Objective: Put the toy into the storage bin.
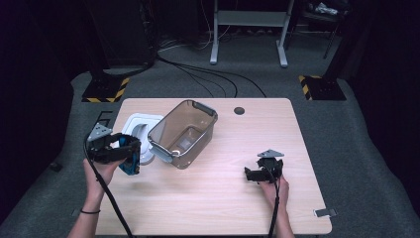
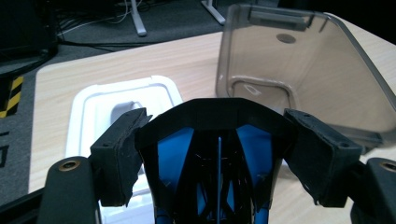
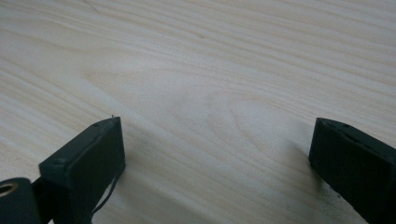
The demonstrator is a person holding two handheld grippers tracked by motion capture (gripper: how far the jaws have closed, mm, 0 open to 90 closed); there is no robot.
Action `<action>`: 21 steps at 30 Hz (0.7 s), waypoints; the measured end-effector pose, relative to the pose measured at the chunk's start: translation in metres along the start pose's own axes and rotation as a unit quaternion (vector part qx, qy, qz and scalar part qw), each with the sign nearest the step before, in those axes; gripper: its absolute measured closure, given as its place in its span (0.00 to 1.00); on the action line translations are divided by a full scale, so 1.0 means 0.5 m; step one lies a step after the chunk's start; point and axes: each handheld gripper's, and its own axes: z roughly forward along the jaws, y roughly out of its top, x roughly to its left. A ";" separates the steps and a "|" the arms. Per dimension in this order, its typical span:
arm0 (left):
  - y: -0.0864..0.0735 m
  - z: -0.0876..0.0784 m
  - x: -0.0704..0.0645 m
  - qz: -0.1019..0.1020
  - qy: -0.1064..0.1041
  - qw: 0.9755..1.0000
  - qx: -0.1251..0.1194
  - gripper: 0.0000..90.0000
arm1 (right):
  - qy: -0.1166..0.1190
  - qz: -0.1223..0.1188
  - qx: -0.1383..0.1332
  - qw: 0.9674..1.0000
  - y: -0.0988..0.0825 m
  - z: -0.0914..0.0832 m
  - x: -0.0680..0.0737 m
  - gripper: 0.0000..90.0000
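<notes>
My left gripper [image 1: 130, 148] is at the table's left edge, shut on a black and blue plastic part [image 1: 131, 164]. In the left gripper view that part [image 2: 219, 154] is an arched black frame with blue inside, and the jaws press on its two sides. Just ahead of it, a smoky clear plastic bin [image 1: 183, 131] [image 2: 303, 70] is tipped up, leaning beside a white lid [image 1: 136, 124] [image 2: 107, 107]. My right gripper [image 1: 251, 174] [image 3: 217, 128] hovers low over bare wood at the right, open with nothing between its fingers.
The light wooden table [image 1: 223, 208] has a round dark cable hole [image 1: 239, 110] near its far edge. Cables and metal stand legs [image 1: 247, 34] cross the grey floor beyond. Black bases with yellow stripes [image 1: 106, 89] stand off the table's far corners.
</notes>
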 end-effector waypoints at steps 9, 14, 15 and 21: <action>0.035 0.014 0.029 -0.004 0.023 1.000 -0.005 0.28 | 0.000 0.001 0.000 1.000 0.000 0.000 0.000 0.03; 0.053 0.025 0.037 -0.003 0.034 0.999 -0.004 0.28 | 0.000 0.000 0.000 1.000 0.000 0.000 0.000 0.03; 0.058 0.027 0.040 -0.003 0.037 0.999 -0.005 0.28 | 0.000 0.001 0.000 1.000 0.000 0.000 0.000 0.03; 0.079 0.041 0.047 -0.005 0.046 0.999 -0.007 0.28 | 0.000 0.000 0.000 1.000 0.000 0.000 0.000 0.03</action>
